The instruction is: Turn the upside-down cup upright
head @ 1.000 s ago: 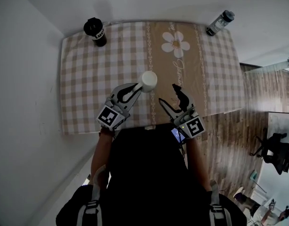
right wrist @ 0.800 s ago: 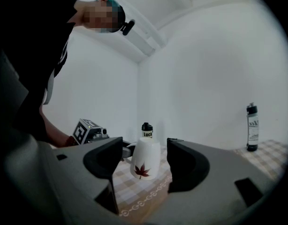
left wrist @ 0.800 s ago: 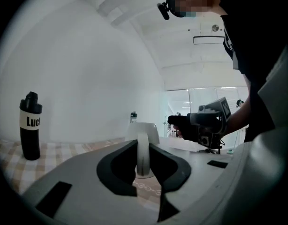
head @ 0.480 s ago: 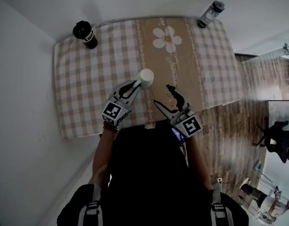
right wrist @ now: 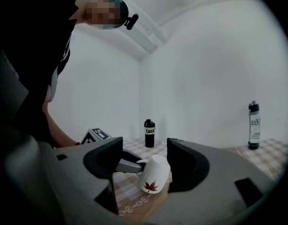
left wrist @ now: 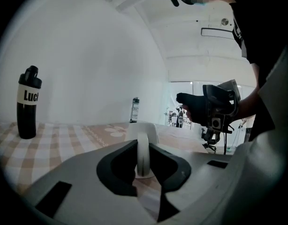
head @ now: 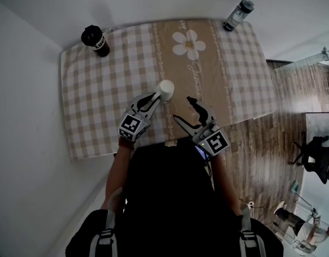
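Clearly, the tapered white cup [right wrist: 155, 172] bears a maple-leaf print.

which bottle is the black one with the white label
The black bottle at the far-left corner; the other bottle, far right, is clear-bodied with a dark cap.

Smooth white cup [head: 166, 89], ceramic-looking, slight gloss. Matt checked fabric cloth [head: 95, 100]. Wood-plank floor [head: 258, 143] at 3 o'clock, faint sheen.
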The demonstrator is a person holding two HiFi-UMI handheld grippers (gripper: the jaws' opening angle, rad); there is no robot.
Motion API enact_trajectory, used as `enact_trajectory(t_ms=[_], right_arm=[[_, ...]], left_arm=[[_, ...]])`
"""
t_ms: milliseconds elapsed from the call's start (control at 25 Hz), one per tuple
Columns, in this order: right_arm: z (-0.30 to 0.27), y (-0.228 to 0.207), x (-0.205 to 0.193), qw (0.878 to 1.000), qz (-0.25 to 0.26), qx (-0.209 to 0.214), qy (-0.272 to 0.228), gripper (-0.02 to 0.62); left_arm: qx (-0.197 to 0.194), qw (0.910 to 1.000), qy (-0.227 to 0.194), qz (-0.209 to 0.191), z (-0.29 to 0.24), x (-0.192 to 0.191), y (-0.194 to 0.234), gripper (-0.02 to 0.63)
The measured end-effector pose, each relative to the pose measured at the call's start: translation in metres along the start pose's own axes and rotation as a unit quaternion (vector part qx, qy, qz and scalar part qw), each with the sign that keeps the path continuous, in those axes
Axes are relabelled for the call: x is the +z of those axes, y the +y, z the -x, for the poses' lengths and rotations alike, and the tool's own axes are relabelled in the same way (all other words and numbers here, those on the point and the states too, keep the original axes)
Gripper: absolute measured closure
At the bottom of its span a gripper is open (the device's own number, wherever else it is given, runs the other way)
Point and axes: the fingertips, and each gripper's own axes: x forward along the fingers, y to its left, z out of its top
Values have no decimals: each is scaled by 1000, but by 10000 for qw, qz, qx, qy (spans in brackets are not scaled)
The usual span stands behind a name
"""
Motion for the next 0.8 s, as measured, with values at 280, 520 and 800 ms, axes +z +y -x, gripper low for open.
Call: enact_trajectory(t_ms=[280, 520, 800], right_arm=[[-3, -1, 0, 10000, -38, 35, -20, 288], [-6, 0, -5, 9999, -61, 114, 31, 288], [-10, 3, -6, 9998, -75, 183, 38, 288]], left_arm=[[64, 9994, 327, 42, 3, -18, 1, 538], [73, 9984, 556, -106, 9, -26, -2, 538], [111, 9973, 727, -51, 13, -35, -1, 538]])
